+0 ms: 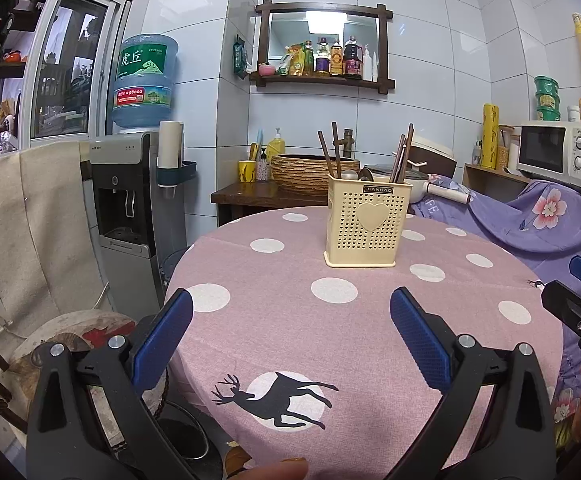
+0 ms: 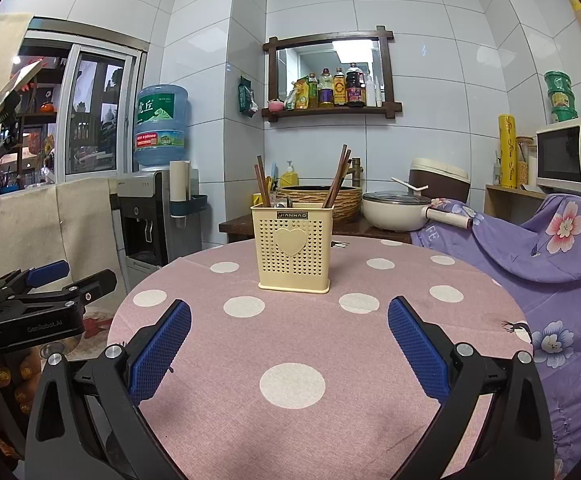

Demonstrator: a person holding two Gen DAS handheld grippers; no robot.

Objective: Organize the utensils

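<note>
A cream perforated utensil holder [image 1: 364,224] [image 2: 295,250] with a heart on its front stands upright on the pink polka-dot tablecloth [image 1: 330,320] [image 2: 310,340], toward the far side of the round table. Several brown chopsticks [image 1: 330,152] [image 2: 336,178] and a metal spoon [image 1: 364,175] stick out of it. My left gripper [image 1: 290,336] hovers open over the near part of the table, well short of the holder, nothing between its blue pads [image 1: 420,340]. My right gripper [image 2: 289,340] is open too, empty, the holder straight ahead. Each gripper shows at the other view's edge.
A purple floral cloth [image 2: 550,260] covers something to the right of the table. Behind stand a wooden counter with a woven basin [image 2: 318,196], a white pot [image 2: 396,210] and a rice cooker. A water dispenser [image 1: 130,208] is at the left, a microwave [image 2: 570,156] at the right.
</note>
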